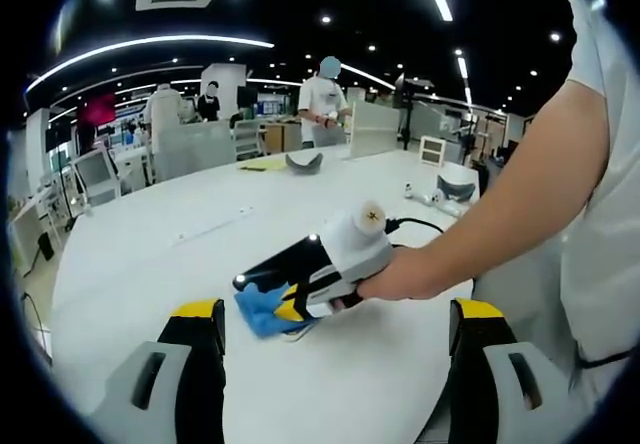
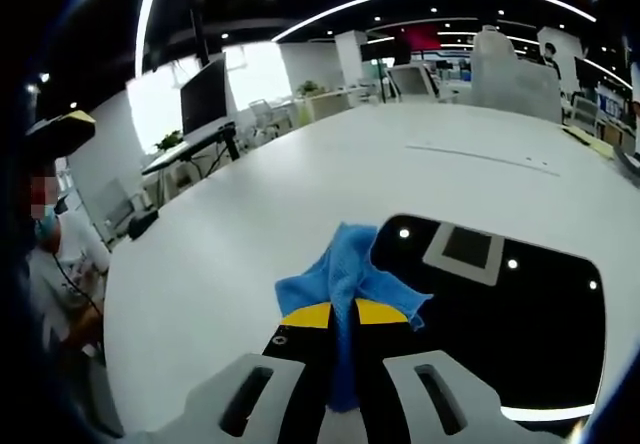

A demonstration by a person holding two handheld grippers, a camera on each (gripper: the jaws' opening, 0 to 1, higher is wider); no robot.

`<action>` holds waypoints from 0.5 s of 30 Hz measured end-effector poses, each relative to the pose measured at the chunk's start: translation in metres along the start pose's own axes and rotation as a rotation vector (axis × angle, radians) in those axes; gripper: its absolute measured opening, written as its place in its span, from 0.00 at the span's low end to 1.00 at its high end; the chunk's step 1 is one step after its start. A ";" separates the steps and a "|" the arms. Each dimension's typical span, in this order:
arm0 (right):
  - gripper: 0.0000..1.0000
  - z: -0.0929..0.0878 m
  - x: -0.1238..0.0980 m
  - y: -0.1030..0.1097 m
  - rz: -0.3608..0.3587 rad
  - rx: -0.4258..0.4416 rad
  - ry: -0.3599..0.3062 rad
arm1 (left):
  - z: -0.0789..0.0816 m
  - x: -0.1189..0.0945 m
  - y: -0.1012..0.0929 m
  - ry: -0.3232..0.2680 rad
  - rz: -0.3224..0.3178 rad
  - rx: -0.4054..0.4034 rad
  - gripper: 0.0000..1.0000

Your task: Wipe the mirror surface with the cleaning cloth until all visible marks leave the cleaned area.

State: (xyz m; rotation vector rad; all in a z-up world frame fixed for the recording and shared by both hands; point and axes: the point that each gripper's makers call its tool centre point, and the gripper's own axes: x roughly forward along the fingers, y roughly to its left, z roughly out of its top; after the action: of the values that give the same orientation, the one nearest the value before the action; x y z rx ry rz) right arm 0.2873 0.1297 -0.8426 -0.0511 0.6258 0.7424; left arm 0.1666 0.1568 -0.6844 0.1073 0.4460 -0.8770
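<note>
Right gripper view: the right gripper (image 2: 343,329) has its jaws closed on a blue cloth (image 2: 345,279), which bunches out ahead of the yellow tips and rests at the near edge of the mirror (image 2: 520,309). The mirror lies flat on the white table (image 2: 230,234), a dark rounded panel reflecting ceiling lights, and stretches forward and to the right of the jaws; its long axis runs across the view. No marks can be made out on it at this size.

Left gripper view: the left gripper (image 1: 335,329) is wide open and holds nothing, hovering above the table (image 1: 150,244) apart from the work. Between its jaws, a hand (image 1: 405,274) holds the right gripper (image 1: 305,284) with the cloth (image 1: 262,309) pressed down.

The right gripper is the nearer one. The coming stroke probably runs forward and rightward over the glass.
</note>
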 end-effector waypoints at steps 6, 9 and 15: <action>0.02 -0.001 0.000 0.001 0.005 -0.003 0.002 | -0.001 -0.004 0.003 0.002 0.014 0.004 0.93; 0.02 -0.001 -0.001 0.002 0.002 0.008 -0.004 | -0.001 -0.005 0.003 0.002 0.018 0.005 0.93; 0.02 -0.002 -0.002 0.005 0.007 -0.009 0.000 | -0.002 -0.005 -0.001 0.003 0.017 0.006 0.93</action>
State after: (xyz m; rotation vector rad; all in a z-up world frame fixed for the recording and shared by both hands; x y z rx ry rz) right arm 0.2815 0.1320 -0.8423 -0.0575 0.6228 0.7520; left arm 0.1627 0.1605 -0.6840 0.1183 0.4449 -0.8612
